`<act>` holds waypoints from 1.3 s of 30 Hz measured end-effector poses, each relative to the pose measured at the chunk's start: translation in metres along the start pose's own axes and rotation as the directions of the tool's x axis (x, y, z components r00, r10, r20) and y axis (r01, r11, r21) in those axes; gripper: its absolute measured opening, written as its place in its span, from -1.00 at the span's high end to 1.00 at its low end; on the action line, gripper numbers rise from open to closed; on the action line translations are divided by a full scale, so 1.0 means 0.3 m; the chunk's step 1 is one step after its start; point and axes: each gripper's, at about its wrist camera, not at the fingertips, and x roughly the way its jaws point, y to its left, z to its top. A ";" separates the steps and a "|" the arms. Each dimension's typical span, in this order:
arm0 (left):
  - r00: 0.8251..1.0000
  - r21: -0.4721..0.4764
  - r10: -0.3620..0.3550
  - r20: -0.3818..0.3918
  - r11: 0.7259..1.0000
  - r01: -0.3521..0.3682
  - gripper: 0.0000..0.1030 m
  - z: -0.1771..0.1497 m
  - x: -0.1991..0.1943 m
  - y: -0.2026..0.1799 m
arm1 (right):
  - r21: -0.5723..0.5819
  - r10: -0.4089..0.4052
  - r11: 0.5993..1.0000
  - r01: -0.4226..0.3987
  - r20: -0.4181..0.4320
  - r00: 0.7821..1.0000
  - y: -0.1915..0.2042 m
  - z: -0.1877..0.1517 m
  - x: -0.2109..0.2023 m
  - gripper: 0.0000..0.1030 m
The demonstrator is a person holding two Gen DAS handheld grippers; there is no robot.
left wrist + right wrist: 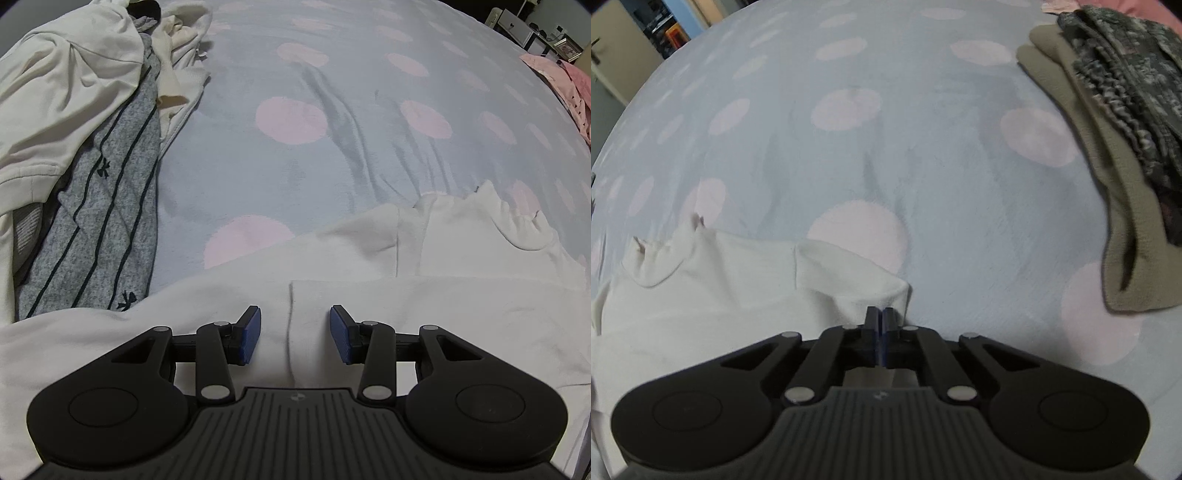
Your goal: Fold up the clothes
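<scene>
A white garment point(369, 251) lies flat on the bed, its frilled collar toward the far side. My left gripper point(295, 332) is open just above it, the blue pads on either side of a folded sleeve edge. The same white garment point(738, 280) shows in the right wrist view. My right gripper point(880, 325) is shut on its right edge, near the folded shoulder corner.
A pale blue bedspread with pink dots point(295, 118) covers the bed. A pile with a grey striped garment point(99, 206) and cream clothes point(66, 81) lies at the left. Folded olive and dark patterned clothes point(1108, 129) lie at the right. Pink cloth point(565, 81) sits far right.
</scene>
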 end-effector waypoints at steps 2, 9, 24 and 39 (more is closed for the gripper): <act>1.000 -0.003 0.001 0.003 1.000 -0.001 0.24 0.001 -0.004 0.002 | 0.017 -0.044 0.999 0.043 0.068 0.997 -0.018 0.012 -0.043 1.00; 1.000 0.008 -0.006 0.009 1.000 0.006 0.24 0.002 -0.017 -0.014 | 0.073 -0.043 0.997 0.039 0.056 0.997 -0.078 0.008 -0.052 0.94; 1.000 0.016 -0.014 0.019 1.000 0.013 0.24 -0.022 -0.055 -0.021 | -0.059 0.063 0.996 -0.068 -0.078 0.995 0.001 -0.160 -0.097 0.95; 0.994 -0.022 0.019 0.111 1.000 -0.017 0.24 -0.112 -0.222 0.126 | -0.098 -0.044 0.994 0.042 -0.016 0.999 0.005 -0.234 -0.186 0.23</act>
